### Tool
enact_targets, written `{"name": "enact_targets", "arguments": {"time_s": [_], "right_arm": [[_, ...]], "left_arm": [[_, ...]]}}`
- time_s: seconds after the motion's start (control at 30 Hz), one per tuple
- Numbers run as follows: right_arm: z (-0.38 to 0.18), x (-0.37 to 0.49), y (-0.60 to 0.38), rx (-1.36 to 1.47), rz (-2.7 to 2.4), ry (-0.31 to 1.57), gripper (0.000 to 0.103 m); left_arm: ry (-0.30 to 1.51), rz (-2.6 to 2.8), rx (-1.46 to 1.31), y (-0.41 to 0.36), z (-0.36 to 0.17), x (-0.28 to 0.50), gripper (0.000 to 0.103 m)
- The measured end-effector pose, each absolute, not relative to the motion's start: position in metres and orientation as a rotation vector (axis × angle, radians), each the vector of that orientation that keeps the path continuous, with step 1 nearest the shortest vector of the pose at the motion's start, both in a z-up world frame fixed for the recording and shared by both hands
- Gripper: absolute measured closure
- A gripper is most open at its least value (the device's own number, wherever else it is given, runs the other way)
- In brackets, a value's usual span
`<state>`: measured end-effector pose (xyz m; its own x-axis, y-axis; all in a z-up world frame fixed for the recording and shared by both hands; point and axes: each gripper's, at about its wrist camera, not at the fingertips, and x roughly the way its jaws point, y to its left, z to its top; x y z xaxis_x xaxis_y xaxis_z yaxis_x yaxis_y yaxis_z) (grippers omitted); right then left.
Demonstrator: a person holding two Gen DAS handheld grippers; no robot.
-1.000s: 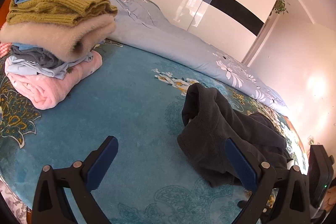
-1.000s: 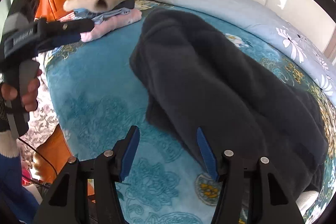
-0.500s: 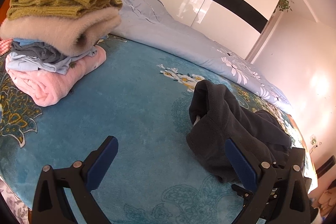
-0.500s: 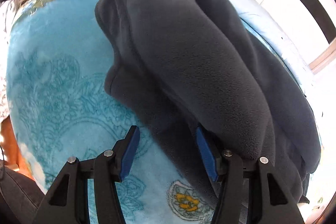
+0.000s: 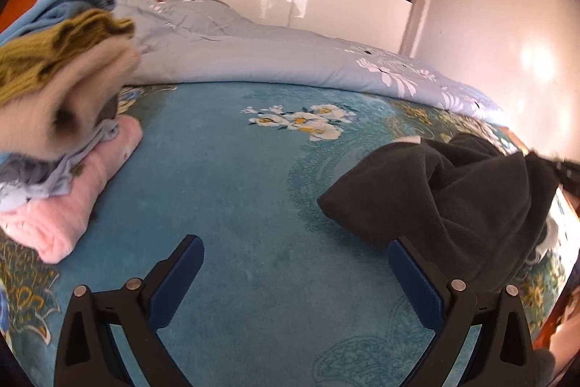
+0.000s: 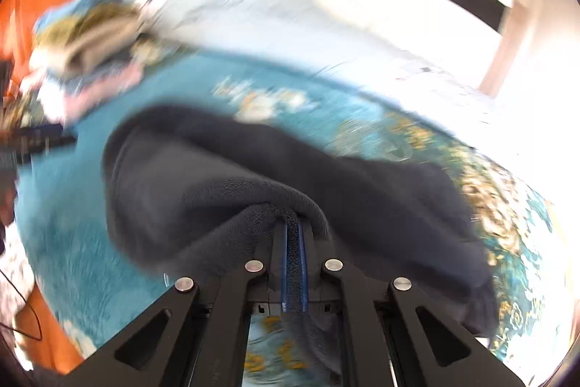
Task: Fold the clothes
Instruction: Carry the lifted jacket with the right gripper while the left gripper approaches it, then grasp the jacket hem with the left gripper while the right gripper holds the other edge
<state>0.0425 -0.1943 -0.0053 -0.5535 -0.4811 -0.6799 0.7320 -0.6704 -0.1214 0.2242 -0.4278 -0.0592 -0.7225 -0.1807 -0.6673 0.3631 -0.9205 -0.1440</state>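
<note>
**Dark fleece pinched at one edge, ready to be spread**

Left wrist view: the left gripper (image 5: 293, 272) hangs over the teal bedspread (image 5: 232, 191) with its tongs spread wide and nothing between them. The dark fleece garment (image 5: 446, 194) lies bunched to the right, its long axis running from near centre toward the bed's right edge. A stack of folded clothes (image 5: 61, 133) sits well apart at left.

Right wrist view, blurred: the right gripper (image 6: 294, 234) has its tongs pressed together on a fold of the garment (image 6: 224, 176), which stretches away leftward. Doing this well probably means lifting gently and having the free tongs catch an opposite edge, so the cloth flattens.
</note>
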Motion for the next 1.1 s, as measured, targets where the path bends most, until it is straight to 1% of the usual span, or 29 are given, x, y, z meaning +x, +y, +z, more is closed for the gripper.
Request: {"name": "enact_targets", "arguments": {"time_s": [0.03,0.1,0.23,0.33,0.43,0.53,0.57,0.63,0.67,0.7,0.73,0.77,0.8,0.9,0.97,1.03,1.1], "right_arm": [[0.003,0.031,-0.185,0.813,-2.248,0.458,0.098],[0.015,0.009,-0.173,0.817,-2.283,0.397,0.098],[0.028,-0.003,-0.154,0.797,-2.324,0.345,0.098],[0.042,-0.015,-0.14,0.781,-2.327,0.267,0.098],[0.046,-0.031,-0.134,0.787,-2.323,0.257,0.098],[0.043,-0.034,-0.13,0.799,-2.326,0.269,0.098],[0.041,-0.037,-0.127,0.807,-2.326,0.262,0.098],[0.036,-0.042,-0.123,0.822,-2.326,0.245,0.098],[0.033,-0.045,-0.12,0.826,-2.328,0.235,0.098],[0.032,-0.047,-0.118,0.83,-2.328,0.228,0.098],[0.031,-0.049,-0.115,0.833,-2.329,0.221,0.098],[0.031,-0.051,-0.113,0.836,-2.326,0.217,0.098],[0.031,-0.053,-0.112,0.838,-2.323,0.214,0.098],[0.029,-0.06,-0.11,0.857,-2.304,0.215,0.098],[0.022,-0.063,-0.111,0.879,-2.286,0.22,0.097],[0.011,-0.065,-0.116,0.916,-2.262,0.264,0.097],[-0.002,-0.069,-0.118,0.962,-2.234,0.274,0.097]], "left_arm": [[0.329,-2.666,1.01,-0.421,-0.062,0.217,0.0],[0.21,-2.709,1.05,-0.404,-0.067,0.208,0.0],[-0.037,-2.764,1.078,-0.373,-0.075,0.193,0.0],[-0.22,-2.745,1.086,-0.36,-0.08,0.168,0.0],[-0.388,-2.713,1.098,-0.352,-0.085,0.143,0.0],[-0.398,-2.738,1.091,-0.352,-0.08,0.126,0.001],[-0.401,-2.743,1.074,-0.351,-0.078,0.122,0.003],[-0.408,-2.754,1.042,-0.349,-0.074,0.116,0.01],[-0.39,-2.756,1.041,-0.351,-0.073,0.113,0.021],[-0.371,-2.757,1.04,-0.353,-0.071,0.11,0.036],[-0.334,-2.758,1.048,-0.355,-0.07,0.107,0.046],[-0.296,-2.758,1.057,-0.358,-0.069,0.103,0.066],[-0.259,-2.759,1.065,-0.361,-0.067,0.099,0.076],[-0.132,-2.784,1.036,-0.369,-0.057,0.094,0.083],[-0.024,-2.791,1.026,-0.378,-0.05,0.088,0.085],[0.083,-2.78,1.042,-0.39,-0.043,0.075,0.086],[0.136,-2.756,1.069,-0.399,-0.039,0.057,0.086]]}}
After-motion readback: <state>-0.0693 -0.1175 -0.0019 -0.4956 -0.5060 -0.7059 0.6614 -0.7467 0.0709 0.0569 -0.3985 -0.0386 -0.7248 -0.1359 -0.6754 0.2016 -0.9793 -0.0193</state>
